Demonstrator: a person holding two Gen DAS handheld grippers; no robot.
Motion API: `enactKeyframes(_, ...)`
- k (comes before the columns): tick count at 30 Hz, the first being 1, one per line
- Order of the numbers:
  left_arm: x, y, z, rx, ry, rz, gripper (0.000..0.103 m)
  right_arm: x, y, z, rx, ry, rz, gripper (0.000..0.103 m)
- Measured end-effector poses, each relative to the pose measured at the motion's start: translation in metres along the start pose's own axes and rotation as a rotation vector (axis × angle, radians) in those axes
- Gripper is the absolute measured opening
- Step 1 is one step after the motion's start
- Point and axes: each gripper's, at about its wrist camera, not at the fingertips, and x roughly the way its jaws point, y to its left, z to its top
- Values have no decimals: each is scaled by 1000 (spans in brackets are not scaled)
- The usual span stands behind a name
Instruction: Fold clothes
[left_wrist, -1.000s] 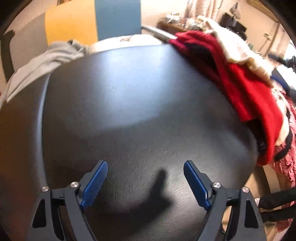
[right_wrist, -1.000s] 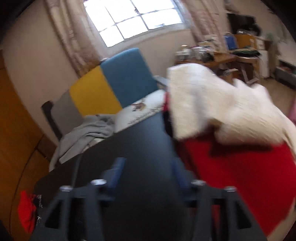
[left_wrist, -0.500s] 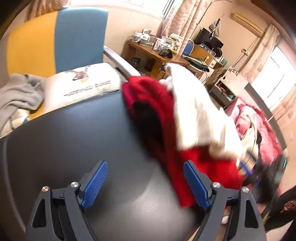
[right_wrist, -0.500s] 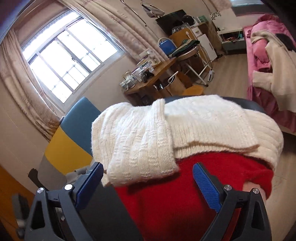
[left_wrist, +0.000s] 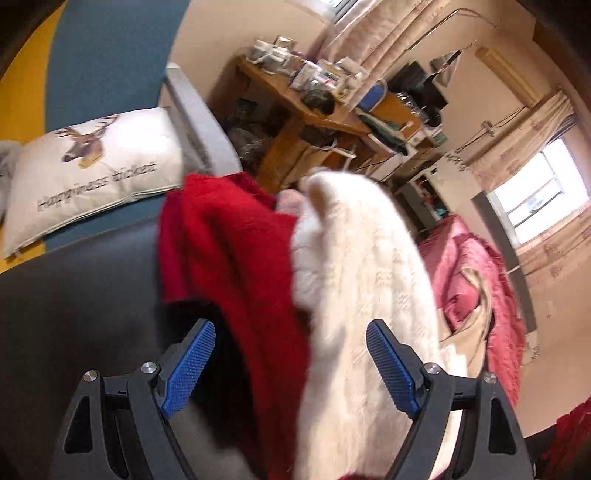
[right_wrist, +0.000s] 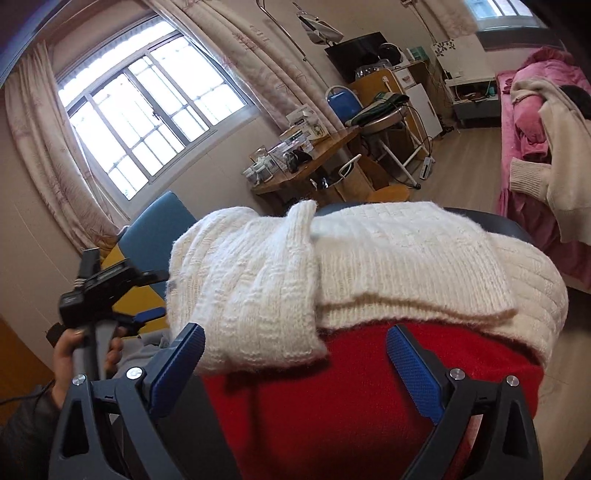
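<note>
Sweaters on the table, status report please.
Left gripper open, right gripper open, nothing held. White sweater folded atop red sweater on the dark table. Nothing in the way.

deer-print pillow (left_wrist: 92, 173) on blue-and-yellow sofa (left_wrist: 107, 55), cluttered wooden desk (right_wrist: 306, 166), curtained window (right_wrist: 147, 118), pink bed (right_wrist: 528, 122)

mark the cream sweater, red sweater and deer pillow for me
cream sweater (right_wrist: 406, 258): right wrist view, on the top folded knit panel.
red sweater (right_wrist: 351, 387): right wrist view, on the flat front below the cream one.
deer pillow (left_wrist: 122, 173): left wrist view, on the white face near the printed words.
</note>
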Motion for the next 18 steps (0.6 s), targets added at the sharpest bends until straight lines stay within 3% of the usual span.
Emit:
enactKeyframes(2,8,-3,2,-5,16,-31,83,-4,1,5,0,-17,27,100)
enactKeyframes(5,25,-18,1,21,87,-48,58,-8,1,14,29,-44,72,100)
enactKeyframes(7,30,-32,-5,76,93,-47,18,-7,-3,18,80,-44,117,100)
enactKeyframes(8,29,-38,-8,103,87,-32,13,-5,-8,19,133,-34,159,100)
enactKeyframes(10,23,-45,-13,127,73,-36,10,-5,-14,19,205,-27,200,100)
enactKeyframes(13,3,-44,-13,96,53,-84,7,-6,-14,22,200,-52,112,100)
enactKeyframes(15,-13,-49,-9,104,2,-112,5,0,-6,29,153,-54,63,100)
enactKeyframes(18,-22,-55,-4,78,-11,-153,5,29,17,31,3,44,-9,100)
